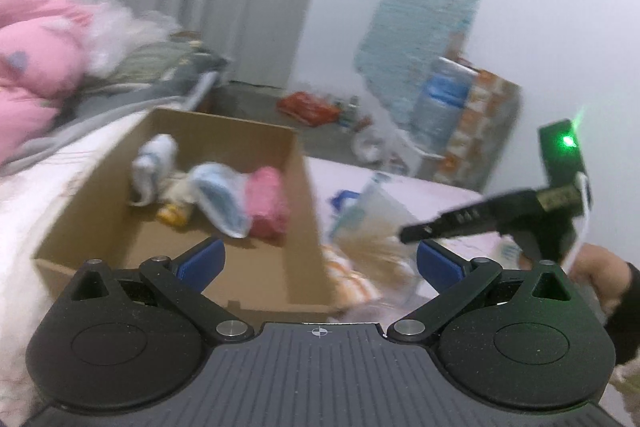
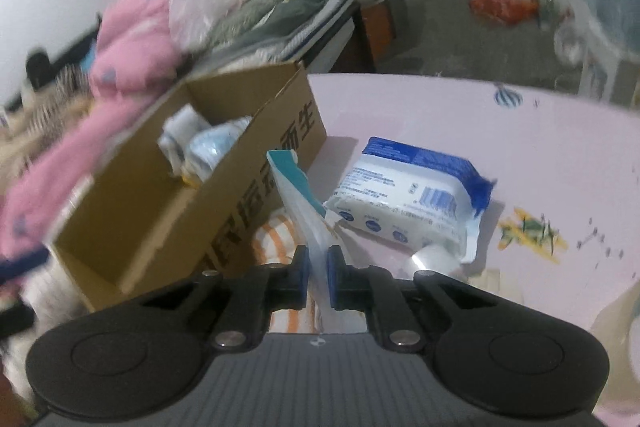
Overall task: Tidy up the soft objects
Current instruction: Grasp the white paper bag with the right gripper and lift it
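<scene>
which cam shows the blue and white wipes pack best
The right wrist view: the wipes pack lies sharp and whole on the pink sheet, right of the cardboard box. The left wrist view shows at most a blurred blue scrap there.

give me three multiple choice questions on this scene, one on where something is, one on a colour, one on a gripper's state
1. Where does the white and blue wipes pack lie?
A. inside the cardboard box
B. on the pink sheet, outside the box
C. on the floor

2. What colour is the rolled cloth at the right end inside the cardboard box?
A. pink
B. green
C. black

3. How does the right gripper stand?
A. wide open and empty
B. shut on a thin plastic packet
C. out of view

Answers: 1 B, the pack rests on the pink sheet to the right of the box. 2 A, the roll is plainly pink. 3 B, the plastic packet is pinched between its blue pads, while the left gripper is open.
</scene>
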The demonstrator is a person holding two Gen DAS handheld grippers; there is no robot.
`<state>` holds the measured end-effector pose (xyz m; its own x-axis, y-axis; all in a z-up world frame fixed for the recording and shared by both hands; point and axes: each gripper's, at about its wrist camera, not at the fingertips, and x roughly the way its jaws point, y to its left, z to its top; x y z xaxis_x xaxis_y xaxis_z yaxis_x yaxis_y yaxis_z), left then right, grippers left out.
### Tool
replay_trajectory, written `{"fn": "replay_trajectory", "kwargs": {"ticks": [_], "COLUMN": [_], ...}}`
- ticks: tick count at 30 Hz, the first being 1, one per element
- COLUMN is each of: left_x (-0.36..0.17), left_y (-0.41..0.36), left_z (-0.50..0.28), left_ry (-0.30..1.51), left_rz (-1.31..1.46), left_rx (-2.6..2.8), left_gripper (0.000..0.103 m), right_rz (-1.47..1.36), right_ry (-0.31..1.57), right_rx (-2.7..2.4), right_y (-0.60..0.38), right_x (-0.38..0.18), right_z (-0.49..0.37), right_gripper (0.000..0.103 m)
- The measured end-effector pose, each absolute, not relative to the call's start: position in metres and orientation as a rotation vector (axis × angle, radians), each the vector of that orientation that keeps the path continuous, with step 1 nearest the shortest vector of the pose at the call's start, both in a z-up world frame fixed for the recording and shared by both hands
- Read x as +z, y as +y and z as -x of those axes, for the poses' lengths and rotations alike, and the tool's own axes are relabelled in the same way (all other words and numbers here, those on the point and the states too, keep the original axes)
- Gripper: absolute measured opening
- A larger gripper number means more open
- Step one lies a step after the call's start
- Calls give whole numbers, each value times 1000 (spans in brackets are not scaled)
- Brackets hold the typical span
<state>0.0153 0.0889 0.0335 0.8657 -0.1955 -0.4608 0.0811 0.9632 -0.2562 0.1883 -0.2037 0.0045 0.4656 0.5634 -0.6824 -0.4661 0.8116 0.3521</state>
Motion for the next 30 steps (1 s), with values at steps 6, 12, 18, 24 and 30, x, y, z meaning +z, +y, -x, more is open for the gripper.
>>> {"fn": "replay_trajectory", "kwargs": {"ticks": [6, 12, 18, 24, 30], "left_x": [33, 28, 27, 33, 39], "left_y": [62, 37, -3, -8, 53], "left_z": [-14, -16, -19, -4, 13], "left_ry": [501, 492, 464, 389, 370], "left_rz": [194, 129, -31, -77, 15], "left_rx": [-287, -366, -457, -429, -265], "left_gripper": [102, 102, 102, 102, 102], "right_rz": [-312, -436, -499, -518, -512], "right_ry": [871, 827, 762, 746, 813], "right_rx": [663, 728, 815, 952, 1059], "right_y": [-242, -266, -265, -228, -144], "right_x": [6, 26, 56, 82, 84], "right_z": [-178, -158, -136, -129, -150], "right_gripper": [31, 31, 31, 31, 31]}}
